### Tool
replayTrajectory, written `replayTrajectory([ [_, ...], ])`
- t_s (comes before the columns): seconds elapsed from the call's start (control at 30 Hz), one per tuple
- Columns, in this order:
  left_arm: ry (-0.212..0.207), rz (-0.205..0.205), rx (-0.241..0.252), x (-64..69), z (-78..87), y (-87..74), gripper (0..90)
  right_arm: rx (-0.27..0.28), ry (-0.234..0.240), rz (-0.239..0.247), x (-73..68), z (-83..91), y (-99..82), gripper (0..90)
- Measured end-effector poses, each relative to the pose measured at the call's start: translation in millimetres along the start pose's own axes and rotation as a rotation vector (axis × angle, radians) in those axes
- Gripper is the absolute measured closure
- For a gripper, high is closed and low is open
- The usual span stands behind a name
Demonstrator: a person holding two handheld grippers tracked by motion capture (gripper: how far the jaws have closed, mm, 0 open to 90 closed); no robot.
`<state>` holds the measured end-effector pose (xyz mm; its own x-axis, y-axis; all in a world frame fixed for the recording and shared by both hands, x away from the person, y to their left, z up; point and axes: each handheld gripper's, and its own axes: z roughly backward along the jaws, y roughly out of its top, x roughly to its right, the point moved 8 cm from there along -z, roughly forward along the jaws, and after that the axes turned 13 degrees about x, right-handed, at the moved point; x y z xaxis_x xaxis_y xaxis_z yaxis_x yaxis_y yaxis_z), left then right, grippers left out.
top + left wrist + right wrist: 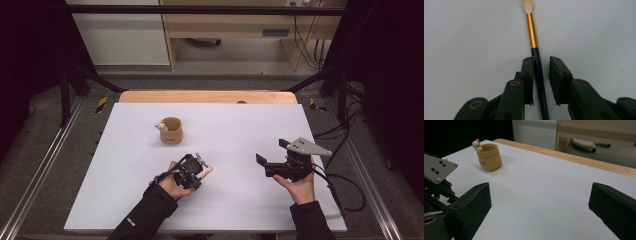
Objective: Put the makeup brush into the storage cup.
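A paintbrush (532, 30) with a dark handle, gold ferrule and pale bristles lies flat on the white tabletop (240, 120). My left gripper (541, 62) straddles its handle: one pad touches the handle, the other stands a little off it. From above, the left gripper (192, 171) points right, and the brush (208, 170) pokes out beyond it. My right gripper (271, 151) hovers at the right with its jaws wide open and nothing between them (540, 195). A tan cup (171, 130) with a small figure on its rim stands upright farther back.
The cup (489, 157) stands to the left in the right gripper view, where the left gripper's grey plate (436, 170) shows at the left edge. A wooden strip (207, 96) runs along the table's far edge. Cables (345, 185) trail off the right side.
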<state>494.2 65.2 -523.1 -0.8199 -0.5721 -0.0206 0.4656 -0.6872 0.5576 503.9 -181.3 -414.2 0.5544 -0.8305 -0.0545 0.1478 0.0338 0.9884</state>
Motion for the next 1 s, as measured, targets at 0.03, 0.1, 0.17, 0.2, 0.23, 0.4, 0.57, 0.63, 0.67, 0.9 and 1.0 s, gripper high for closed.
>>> replayTrajectory([
  [0.03,0.001,-0.001,-0.006,1.7,-0.2,0.2,74.4,0.0,0.0,0.001,0.0,-0.1,-0.1,4.7],
  [0.1,0.001,-0.004,-0.006,2.5,-0.5,0.5,76.1,-0.001,0.0,0.0,0.0,-0.1,-0.1,4.7],
  [0.17,-0.001,-0.005,-0.009,3.0,-0.3,0.5,77.1,-0.002,-0.001,-0.002,0.1,0.0,-0.1,4.6],
  [0.2,-0.001,-0.005,-0.009,3.0,-0.3,0.5,77.8,-0.002,-0.001,-0.002,0.1,0.1,-0.1,4.6],
  [0.23,-0.002,-0.007,-0.011,3.4,-0.3,0.5,78.2,-0.002,0.0,-0.002,0.1,0.0,-0.1,4.6],
  [0.4,0.001,-0.015,-0.014,4.5,-0.7,0.8,80.5,-0.003,0.0,-0.001,0.0,-0.3,-0.5,4.6],
  [0.57,-0.004,-0.022,-0.016,5.2,-0.5,0.8,81.8,-0.003,0.0,-0.002,0.1,-0.1,-0.3,4.6],
  [0.63,-0.004,-0.026,-0.016,5.2,-0.5,0.8,82.1,-0.002,0.001,-0.001,0.1,-0.1,-0.3,4.6],
  [0.67,-0.004,-0.028,-0.016,5.2,-0.5,0.8,82.1,-0.002,0.002,-0.001,0.0,-0.1,-0.2,4.6],
  [0.9,-0.01,-0.038,-0.013,5.2,0.2,0.6,82.8,-0.002,0.001,0.0,0.3,-0.1,-0.2,4.6],
  [1.0,-0.015,-0.051,-0.014,5.5,1.1,0.0,82.8,-0.003,0.001,-0.003,0.0,-0.1,-0.3,4.6],
])
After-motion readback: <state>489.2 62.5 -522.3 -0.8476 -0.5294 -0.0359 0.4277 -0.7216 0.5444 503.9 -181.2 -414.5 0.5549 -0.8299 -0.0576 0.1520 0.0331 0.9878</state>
